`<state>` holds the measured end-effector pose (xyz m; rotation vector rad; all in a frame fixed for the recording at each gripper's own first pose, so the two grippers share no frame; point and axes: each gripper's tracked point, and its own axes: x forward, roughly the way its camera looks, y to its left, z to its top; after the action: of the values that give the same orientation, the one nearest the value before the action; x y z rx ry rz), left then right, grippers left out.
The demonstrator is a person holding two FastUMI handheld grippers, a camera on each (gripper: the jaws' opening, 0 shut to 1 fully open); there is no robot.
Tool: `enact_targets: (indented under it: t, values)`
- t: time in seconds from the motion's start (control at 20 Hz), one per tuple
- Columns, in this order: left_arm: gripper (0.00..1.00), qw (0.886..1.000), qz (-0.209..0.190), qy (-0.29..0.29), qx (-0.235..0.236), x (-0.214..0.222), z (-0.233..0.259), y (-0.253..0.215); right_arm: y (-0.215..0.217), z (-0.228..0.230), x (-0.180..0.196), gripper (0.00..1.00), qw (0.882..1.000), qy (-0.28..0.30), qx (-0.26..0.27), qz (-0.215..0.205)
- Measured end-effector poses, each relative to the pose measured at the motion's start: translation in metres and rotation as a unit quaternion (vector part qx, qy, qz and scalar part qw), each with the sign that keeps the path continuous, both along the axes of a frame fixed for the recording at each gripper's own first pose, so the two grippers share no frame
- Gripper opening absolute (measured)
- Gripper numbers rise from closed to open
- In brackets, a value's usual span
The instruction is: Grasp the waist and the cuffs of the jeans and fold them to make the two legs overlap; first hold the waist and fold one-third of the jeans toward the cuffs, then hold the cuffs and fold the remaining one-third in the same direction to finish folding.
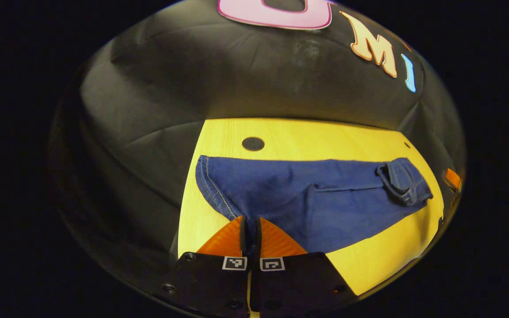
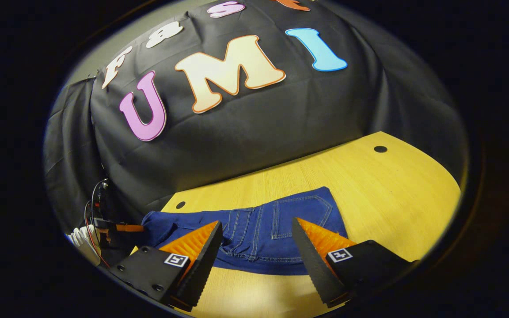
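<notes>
Right gripper view: jeans (image 2: 254,229) between jaws.

Jeans (image 1: 307,203), near edge: hidden behind the left gripper (image 1: 250,229) (fingers closed together; cloth between them cannot be told)
Jeans, far end: cut off behind the right gripper (image 2: 256,243) finger (image 2: 192,247)
Wired device (image 2: 100,216): too small to identify

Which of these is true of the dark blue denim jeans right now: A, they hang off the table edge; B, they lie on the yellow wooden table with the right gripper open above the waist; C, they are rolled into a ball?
B: the dark blue denim jeans lie on the yellow wooden table, and the right gripper has its fingers spread above the waist.
</notes>
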<state>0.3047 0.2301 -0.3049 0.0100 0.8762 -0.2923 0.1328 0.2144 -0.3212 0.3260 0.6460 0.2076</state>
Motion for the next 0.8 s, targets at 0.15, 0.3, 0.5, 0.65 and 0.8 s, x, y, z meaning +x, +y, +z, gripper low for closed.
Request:
enact_targets:
  t: [0.15, 0.3, 0.5, 0.65, 0.8]
  values:
    - [0.0, 1.0, -0.014, -0.025, -0.009, -0.003, 0.035, -0.033, -0.018, 0.017, 0.003, 0.98, 1.0, -0.011, 0.01, 0.003]
    - [0.0, 0.999, -0.028, -0.036, -0.013, -0.005, 0.053, -0.072, -0.04, 0.034, 0.004, 0.98, 1.0, -0.021, 0.013, 0.004]
    - [0.0, 0.998, -0.036, -0.054, -0.028, -0.004, 0.081, -0.125, -0.071, 0.048, 0.005, 0.98, 0.999, -0.03, 0.017, 0.001]
    - [0.0, 0.996, -0.049, -0.058, -0.042, -0.006, 0.099, -0.167, -0.096, 0.056, 0.006, 0.98, 0.999, -0.032, 0.024, -0.004]
    - [0.0, 0.994, -0.073, -0.067, -0.049, -0.011, 0.114, -0.214, -0.12, 0.063, 0.007, 0.98, 0.999, -0.036, 0.028, -0.009]
